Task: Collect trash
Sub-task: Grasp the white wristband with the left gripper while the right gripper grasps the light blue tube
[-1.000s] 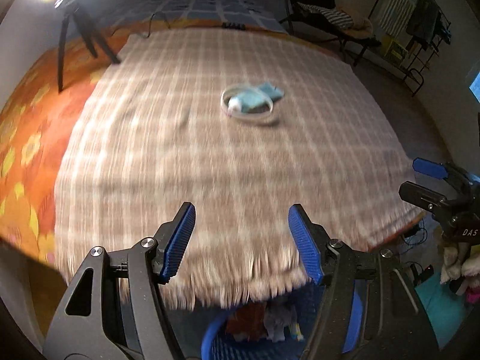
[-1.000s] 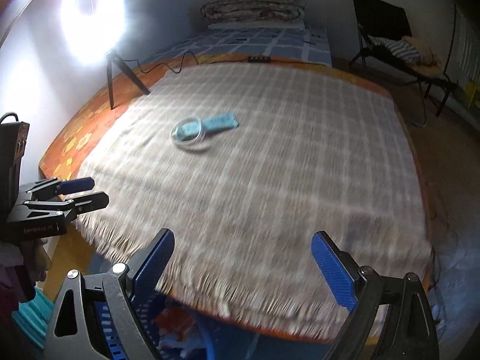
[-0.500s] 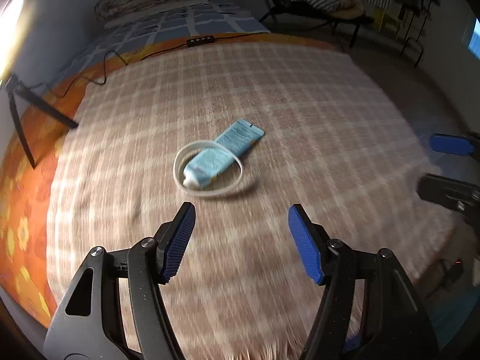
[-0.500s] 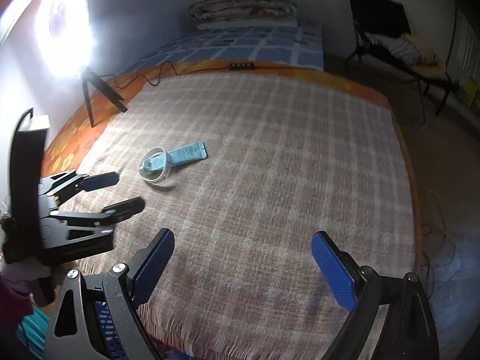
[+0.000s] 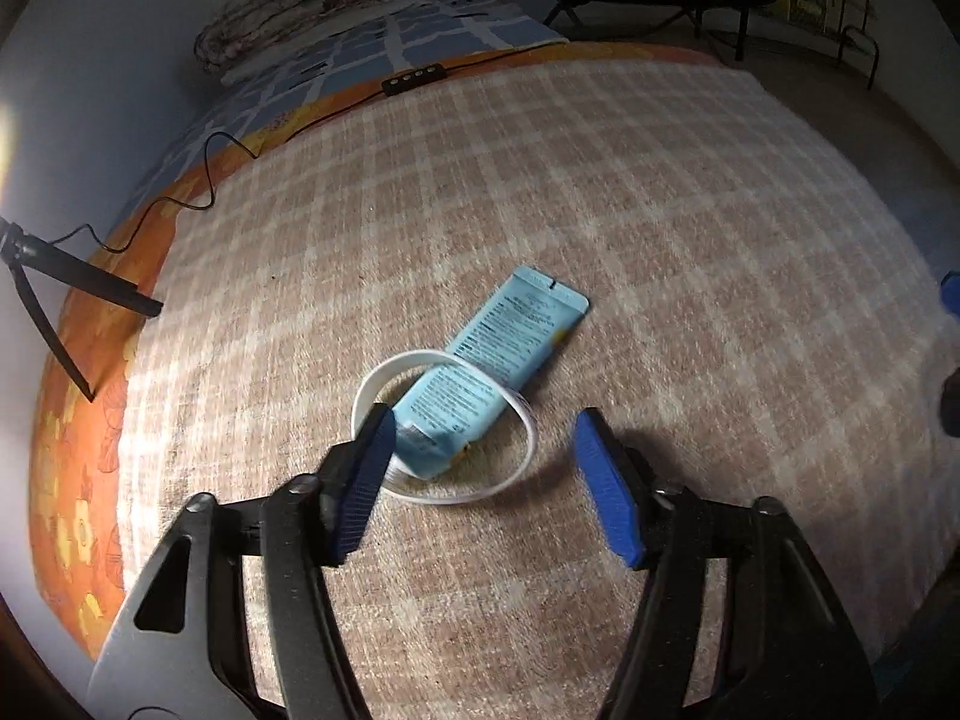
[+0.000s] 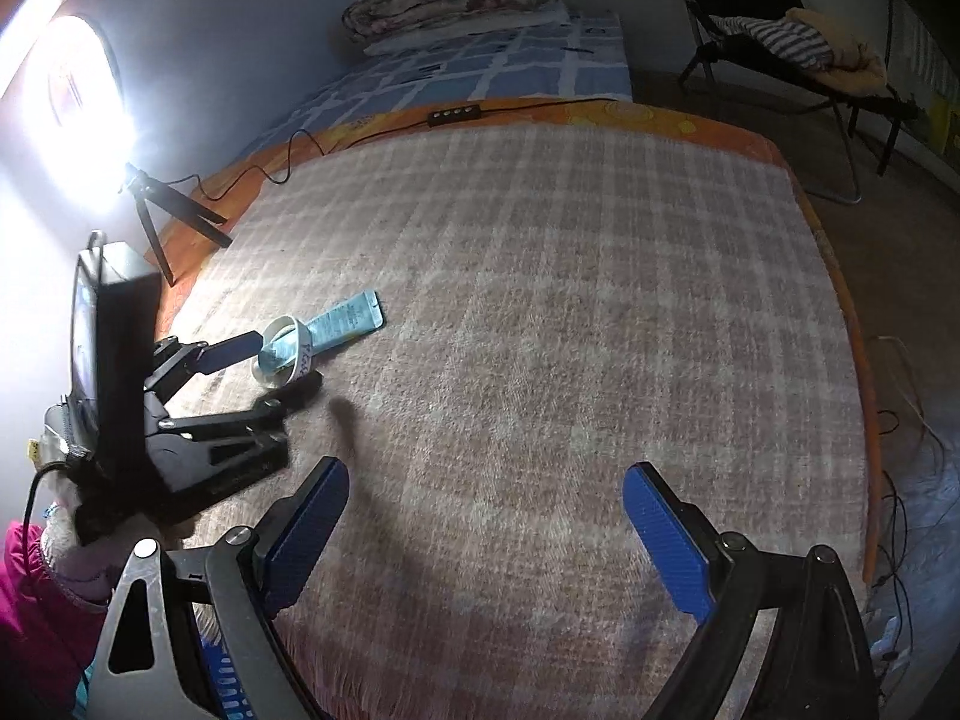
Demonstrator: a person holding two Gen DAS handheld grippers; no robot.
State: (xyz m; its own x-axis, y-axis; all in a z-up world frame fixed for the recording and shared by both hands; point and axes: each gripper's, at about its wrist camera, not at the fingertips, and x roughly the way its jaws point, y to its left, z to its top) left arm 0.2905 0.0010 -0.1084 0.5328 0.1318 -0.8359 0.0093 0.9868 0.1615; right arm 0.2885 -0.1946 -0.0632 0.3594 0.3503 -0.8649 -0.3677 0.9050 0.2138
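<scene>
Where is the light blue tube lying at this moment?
In the left wrist view the light blue tube lies on the plaid blanket, its lower end inside the white ring, just ahead of the open left gripper.

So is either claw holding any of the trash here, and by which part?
Nothing is held. The left claw is open around the blue tube and white ring; the right claw is open over bare blanket.

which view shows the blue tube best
The left wrist view: the blue tube lies close and central, its printed text visible, its near end inside the white ring. The right wrist view shows it small and far off at left, partly behind the left tool.
</scene>
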